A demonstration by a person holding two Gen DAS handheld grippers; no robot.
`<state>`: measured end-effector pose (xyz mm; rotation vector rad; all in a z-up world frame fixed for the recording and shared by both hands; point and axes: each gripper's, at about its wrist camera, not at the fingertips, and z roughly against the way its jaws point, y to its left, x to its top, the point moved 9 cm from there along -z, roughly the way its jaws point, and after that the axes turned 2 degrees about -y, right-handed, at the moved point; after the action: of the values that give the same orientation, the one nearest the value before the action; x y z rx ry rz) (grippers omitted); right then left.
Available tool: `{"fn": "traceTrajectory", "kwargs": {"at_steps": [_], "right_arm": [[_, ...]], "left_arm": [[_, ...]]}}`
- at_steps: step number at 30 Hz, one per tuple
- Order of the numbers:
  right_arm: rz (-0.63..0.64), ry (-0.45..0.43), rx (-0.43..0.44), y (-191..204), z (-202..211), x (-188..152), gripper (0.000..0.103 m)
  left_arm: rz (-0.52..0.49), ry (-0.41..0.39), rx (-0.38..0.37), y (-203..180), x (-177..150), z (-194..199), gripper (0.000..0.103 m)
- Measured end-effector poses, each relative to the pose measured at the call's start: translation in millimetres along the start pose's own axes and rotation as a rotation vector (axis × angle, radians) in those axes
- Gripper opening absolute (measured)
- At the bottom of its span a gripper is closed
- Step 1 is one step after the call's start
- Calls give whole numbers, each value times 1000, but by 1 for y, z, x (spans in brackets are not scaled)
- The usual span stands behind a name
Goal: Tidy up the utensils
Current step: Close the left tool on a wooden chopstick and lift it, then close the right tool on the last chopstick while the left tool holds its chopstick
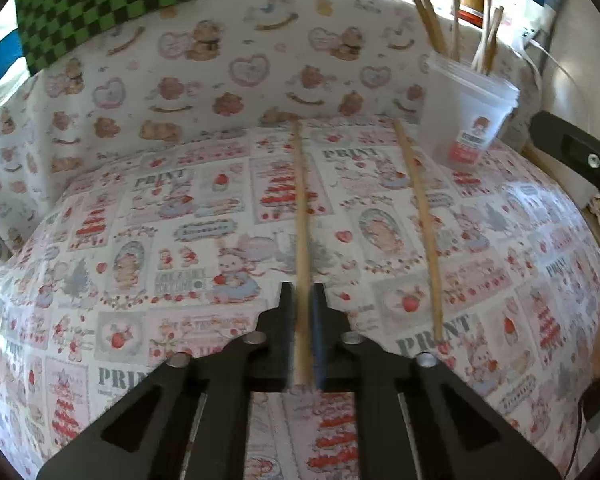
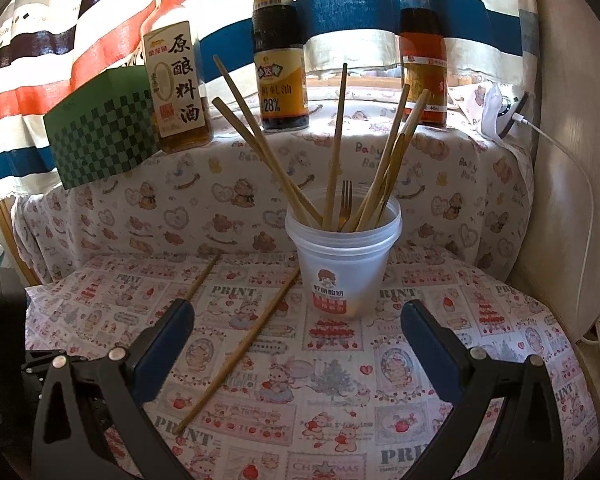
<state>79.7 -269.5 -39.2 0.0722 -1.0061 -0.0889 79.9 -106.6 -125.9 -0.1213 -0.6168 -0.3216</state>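
My left gripper (image 1: 303, 292) is shut on a wooden chopstick (image 1: 301, 208) that runs forward along the patterned table. A second chopstick (image 1: 420, 216) lies loose to its right; in the right wrist view it is the nearer one (image 2: 240, 354), with the held one behind the left finger (image 2: 202, 276). A translucent plastic cup (image 1: 470, 120) stands at the far right and holds several chopsticks. In the right wrist view the cup (image 2: 342, 272) is straight ahead, with chopsticks (image 2: 336, 148) and a small fork (image 2: 345, 204) in it. My right gripper (image 2: 296, 312) is open and empty, short of the cup.
Three sauce bottles (image 2: 178, 80) (image 2: 280, 56) (image 2: 422, 52) stand on the ledge behind the cup. A green checkered box (image 2: 104, 128) sits at the back left. A white cable (image 2: 580, 184) hangs along the right wall. The printed cloth (image 2: 380, 400) covers the table and rises up the back.
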Motion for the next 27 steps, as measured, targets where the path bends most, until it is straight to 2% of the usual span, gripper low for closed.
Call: {"fn": "traceTrajectory", "kwargs": {"at_steps": [3, 5, 7, 12, 16, 22, 27], "right_arm": [[4, 2, -2, 1, -1, 0, 103], [5, 3, -1, 1, 0, 0, 103], [7, 7, 3, 2, 0, -1, 103], [18, 22, 3, 6, -2, -5, 103], [56, 109, 61, 23, -14, -22, 103], [242, 251, 90, 62, -30, -61, 102], [325, 345, 124, 81, -35, -88, 79]], "left_arm": [[40, -5, -9, 4, 1, 1, 6], [72, -35, -10, 10, 5, 7, 6], [105, -71, -44, 15, 11, 16, 6], [123, -242, -36, 25, 30, 58, 6], [177, -353, -53, 38, 41, 83, 6], [222, -480, -32, 55, 51, 109, 6], [227, -554, -31, 58, 54, 127, 6]]}}
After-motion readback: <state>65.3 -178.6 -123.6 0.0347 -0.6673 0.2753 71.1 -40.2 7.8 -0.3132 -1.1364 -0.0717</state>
